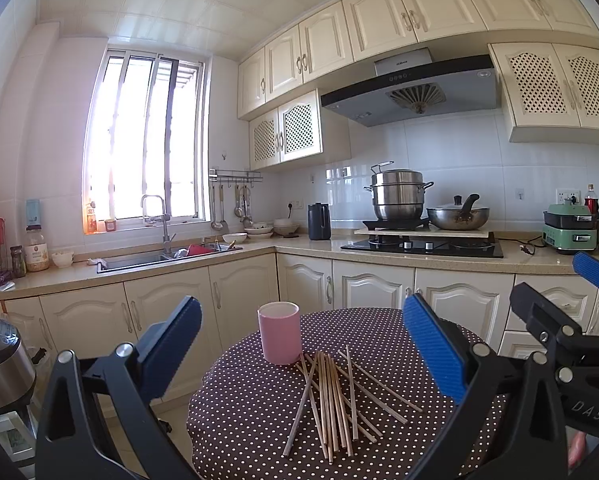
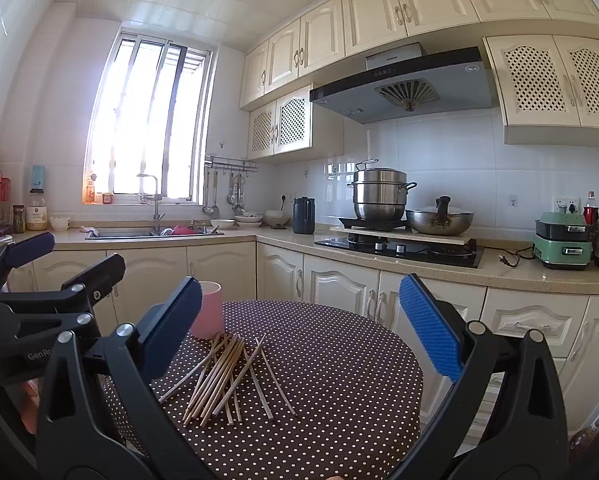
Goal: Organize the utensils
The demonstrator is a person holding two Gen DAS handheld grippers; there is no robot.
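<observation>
A loose pile of several wooden chopsticks [image 1: 333,396] lies on a round table with a brown polka-dot cloth [image 1: 259,412]. A pink cup [image 1: 280,332] stands upright just behind the pile. My left gripper [image 1: 303,344] is open and empty, held above the near side of the table, with the pile between its fingers in view. My right gripper [image 2: 299,328] is open and empty, to the right of the left one. In the right wrist view the chopsticks [image 2: 227,376] lie left of centre and the cup [image 2: 209,310] is partly hidden behind the left finger [image 2: 171,328].
Kitchen counters run behind the table, with a sink [image 1: 167,258], a black kettle [image 1: 319,222], a stove with a steel pot [image 1: 397,196] and a wok [image 1: 457,216]. A rice cooker [image 1: 1,364] stands at the left of the table. The other gripper shows at the right [image 1: 579,340].
</observation>
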